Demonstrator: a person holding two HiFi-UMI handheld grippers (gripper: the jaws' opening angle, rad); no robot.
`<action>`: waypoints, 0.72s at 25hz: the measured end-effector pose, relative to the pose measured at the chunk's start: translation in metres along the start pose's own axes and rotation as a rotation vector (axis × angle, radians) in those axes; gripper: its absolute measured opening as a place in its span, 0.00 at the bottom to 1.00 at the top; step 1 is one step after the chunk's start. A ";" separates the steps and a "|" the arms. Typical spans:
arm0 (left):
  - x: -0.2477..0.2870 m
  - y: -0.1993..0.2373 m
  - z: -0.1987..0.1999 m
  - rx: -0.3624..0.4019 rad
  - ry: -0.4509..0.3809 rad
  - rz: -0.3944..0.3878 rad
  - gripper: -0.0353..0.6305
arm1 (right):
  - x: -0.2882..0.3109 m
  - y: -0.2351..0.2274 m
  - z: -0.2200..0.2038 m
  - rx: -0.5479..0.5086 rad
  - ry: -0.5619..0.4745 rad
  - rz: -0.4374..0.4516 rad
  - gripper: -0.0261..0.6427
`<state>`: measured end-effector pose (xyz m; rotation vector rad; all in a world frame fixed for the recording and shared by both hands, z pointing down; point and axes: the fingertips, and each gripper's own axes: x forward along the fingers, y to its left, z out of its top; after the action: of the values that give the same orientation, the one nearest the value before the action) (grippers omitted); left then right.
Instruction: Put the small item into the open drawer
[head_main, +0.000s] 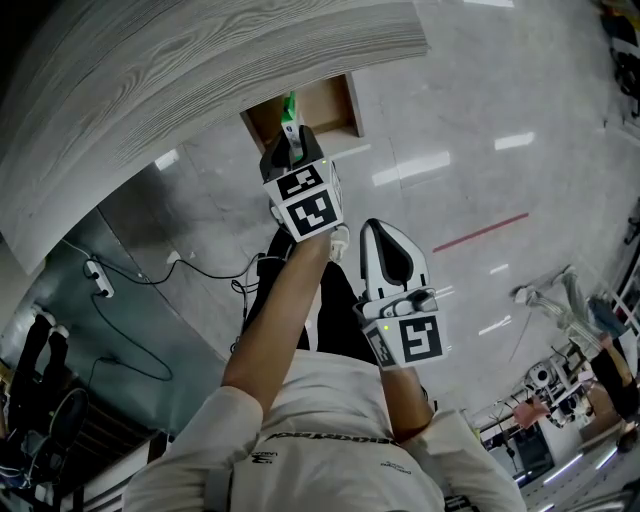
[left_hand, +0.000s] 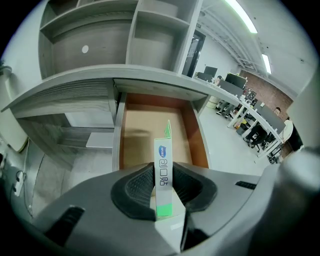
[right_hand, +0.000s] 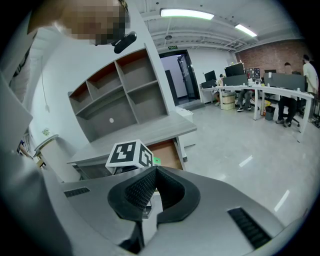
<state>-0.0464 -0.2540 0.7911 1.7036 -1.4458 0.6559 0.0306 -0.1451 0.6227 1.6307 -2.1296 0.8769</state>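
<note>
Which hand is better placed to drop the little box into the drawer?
Left: the left gripper clamps the small box at the open drawer; the right gripper is shut, empty and farther back.

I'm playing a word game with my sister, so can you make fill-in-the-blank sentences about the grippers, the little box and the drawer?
1. The left gripper holds a small white and green ____ in its jaws.
2. The drawer in front of it is pulled ____.
3. The jaws of the right gripper are shut and hold ____.
Missing words: box; open; nothing.
</note>
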 end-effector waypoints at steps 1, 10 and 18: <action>0.001 -0.001 0.000 -0.002 0.006 0.001 0.20 | 0.000 0.000 0.000 0.002 0.000 -0.001 0.08; 0.010 0.002 -0.009 -0.010 0.022 0.025 0.20 | -0.003 -0.002 -0.003 0.008 0.005 -0.007 0.08; 0.012 0.002 -0.008 -0.019 0.028 0.020 0.24 | -0.004 -0.006 -0.003 0.014 -0.001 -0.013 0.08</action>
<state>-0.0454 -0.2538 0.8056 1.6616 -1.4463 0.6726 0.0374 -0.1410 0.6245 1.6497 -2.1157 0.8894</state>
